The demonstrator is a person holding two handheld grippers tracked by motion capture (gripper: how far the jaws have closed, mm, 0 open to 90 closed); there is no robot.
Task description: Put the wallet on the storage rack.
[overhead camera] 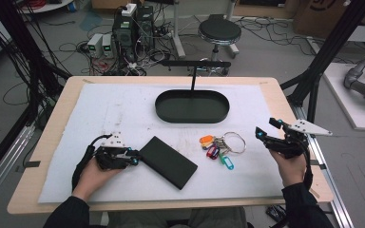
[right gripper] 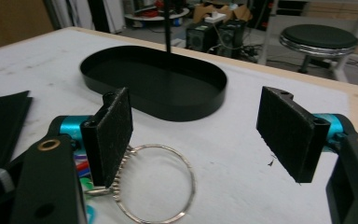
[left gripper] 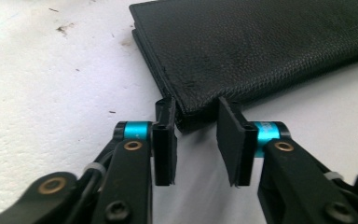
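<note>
At wallet (left gripper: 256, 46) corner, left tool (left gripper: 196, 135) half-open, straddling.

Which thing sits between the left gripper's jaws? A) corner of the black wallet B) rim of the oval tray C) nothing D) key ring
A: in the left gripper view, the left gripper straddles a corner of the black wallet.

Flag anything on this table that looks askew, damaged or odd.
Nothing stands out. The black wallet lies flat but slanted across the white mat, one corner between the left gripper jaws; it looks intact.
</note>
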